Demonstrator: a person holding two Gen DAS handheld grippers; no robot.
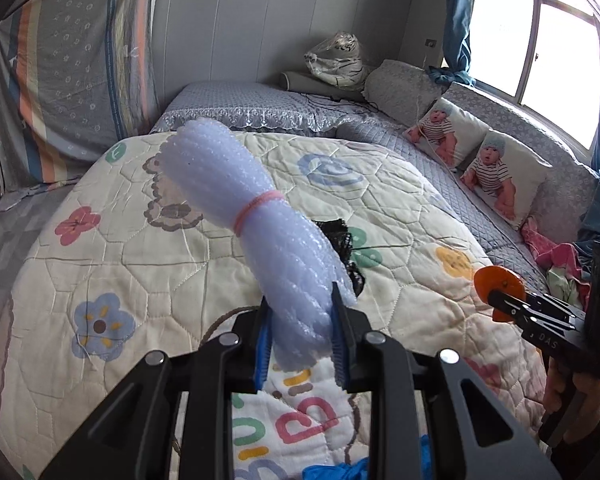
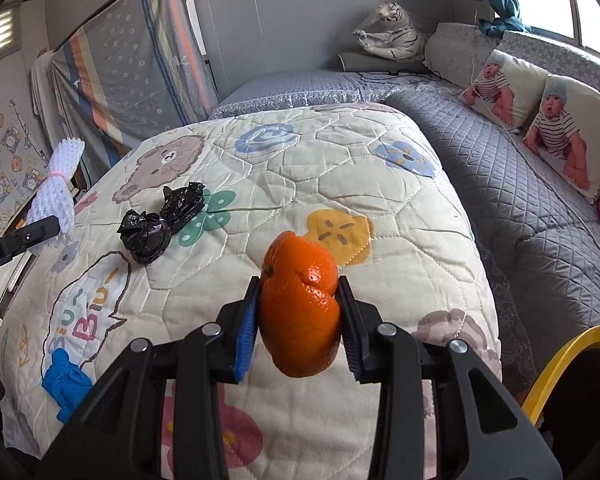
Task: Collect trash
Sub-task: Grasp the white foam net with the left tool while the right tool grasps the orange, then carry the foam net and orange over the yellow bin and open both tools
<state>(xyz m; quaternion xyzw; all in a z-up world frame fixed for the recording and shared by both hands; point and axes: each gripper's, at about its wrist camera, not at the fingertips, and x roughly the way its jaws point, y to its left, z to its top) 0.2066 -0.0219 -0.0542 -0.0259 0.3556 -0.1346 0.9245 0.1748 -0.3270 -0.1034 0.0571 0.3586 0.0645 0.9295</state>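
**Two Grippers, Two Pieces of Trash Held Above the Bed**

The left hand-held gripper (image 1: pixel 302 334) has its two fingers pressed in on a roll of bubble wrap (image 1: pixel 256 232). The roll is pale blue-white and has a pink rubber band (image 1: pixel 258 208) around its middle. It sticks up and tilts to the left, above the bed quilt (image 1: pixel 140 264).

The right hand-held gripper (image 2: pixel 298 322) has its two fingers squeezed on an orange peel (image 2: pixel 300 304). The peel is bright orange and bumpy, and it fills the gap between the blue pads (image 2: pixel 246 332). It is held in the air over the quilt, close to the right edge of the bed.

More trash lies on the quilt. Two crumpled black plastic bags (image 2: pixel 160 220) sit side by side and touch each other, near the middle of the bed by a green flower print. A blue glove (image 2: pixel 66 380) lies bunched up near the front left corner of the bed, well apart from the bags.

A bin with a yellow rim (image 2: pixel 560 364) shows at the lower right in the right wrist view, just beside the bed.

Two pillows with baby pictures (image 2: pixel 540 108) lean along the far right side, under the window. A toy tiger in a clear bag (image 2: pixel 392 34) sits at the back by the wall.
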